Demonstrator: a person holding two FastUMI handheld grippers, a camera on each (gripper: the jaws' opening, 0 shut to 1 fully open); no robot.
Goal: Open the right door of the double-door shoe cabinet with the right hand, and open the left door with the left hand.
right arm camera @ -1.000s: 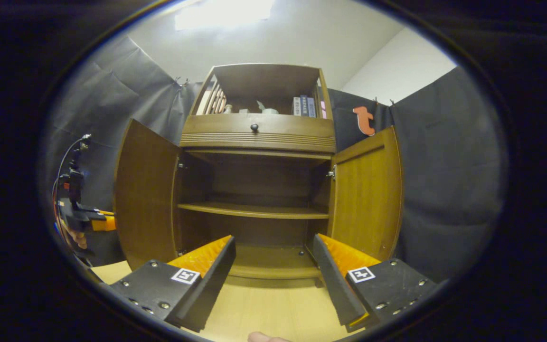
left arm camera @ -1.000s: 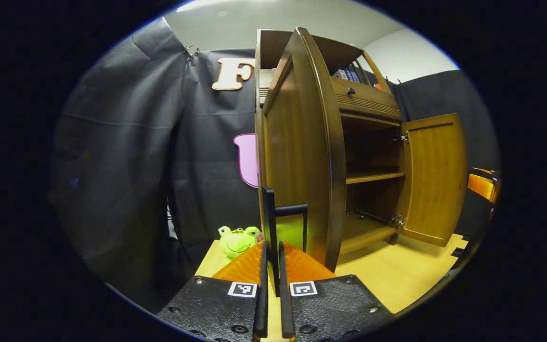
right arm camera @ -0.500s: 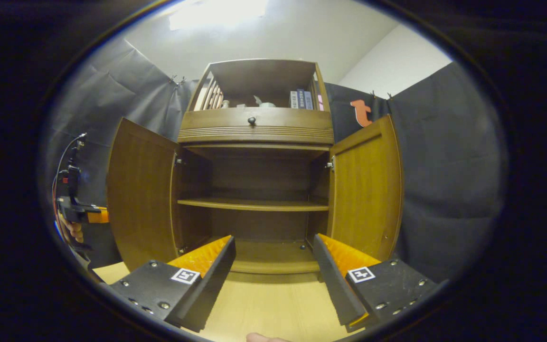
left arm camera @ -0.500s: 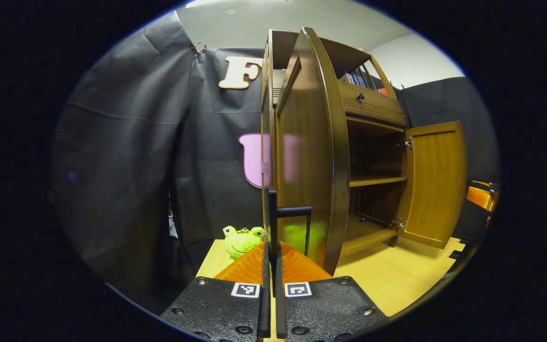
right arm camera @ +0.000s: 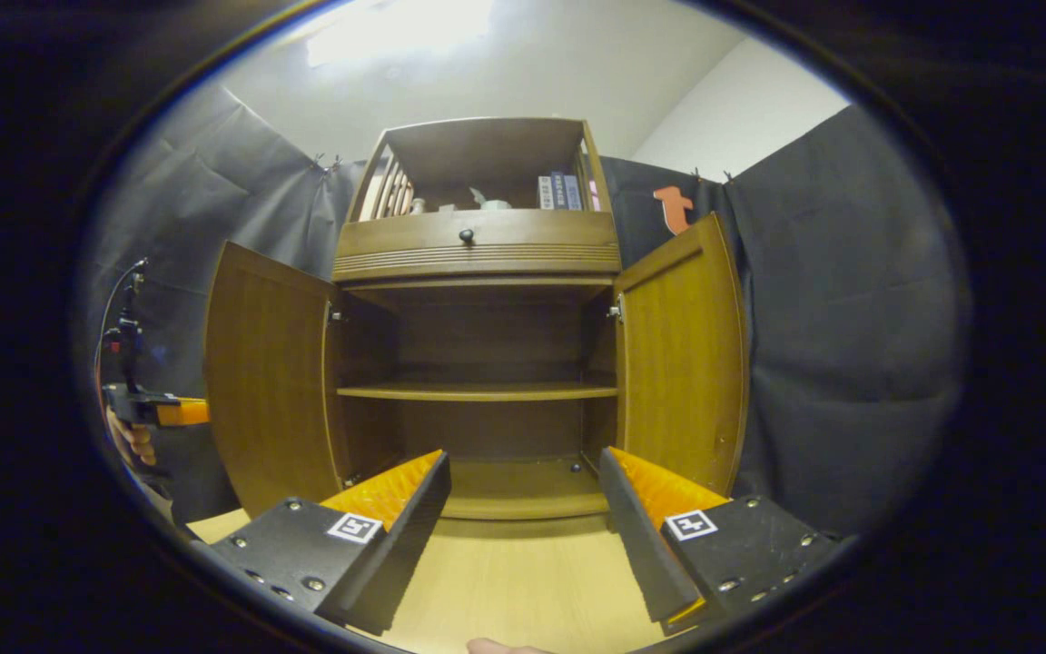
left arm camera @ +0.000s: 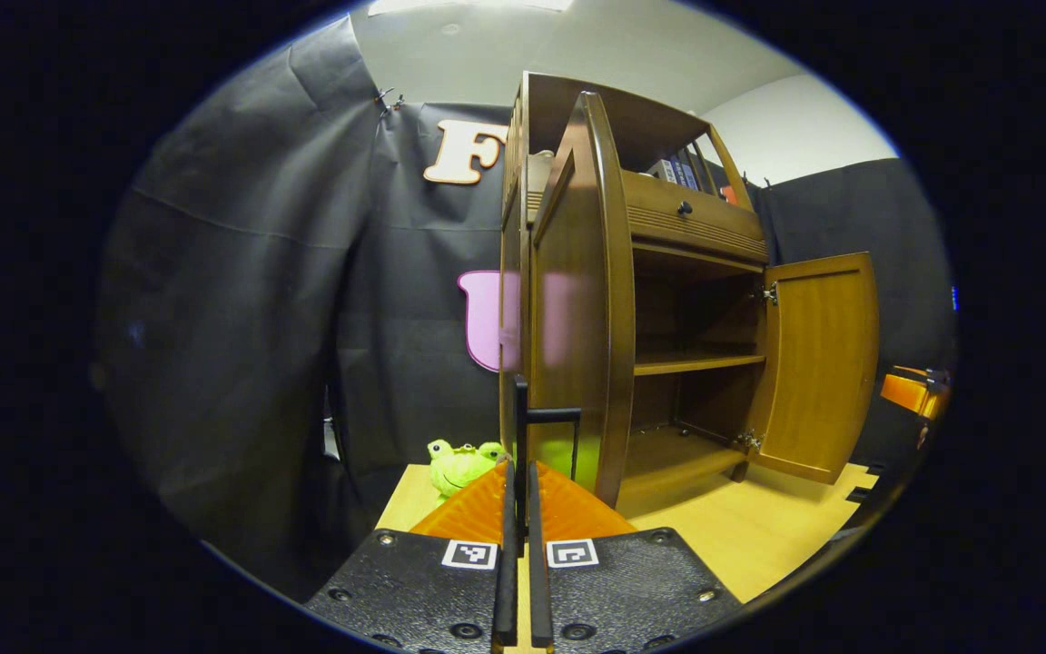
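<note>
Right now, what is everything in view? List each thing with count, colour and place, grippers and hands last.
Shoe cabinet: one, brown wood, standing on the floor against the black cloth.
Left door: one, brown, swung open.
Right door: one, brown, swung open.
Door handle: one, black, on the left door's outer face.
Drawer knob: one, dark, on the drawer above the doors.
Inner shelf: one, brown, bare.
Books: a few, bluish, top compartment.
Frog toy: one, green, on the floor beside the cabinet.
Floor: light wood.
Left gripper: orange and black, shut on the door handle.
Right gripper: orange and black, open, holding nothing.
Hand: one, holding the left gripper.
</note>
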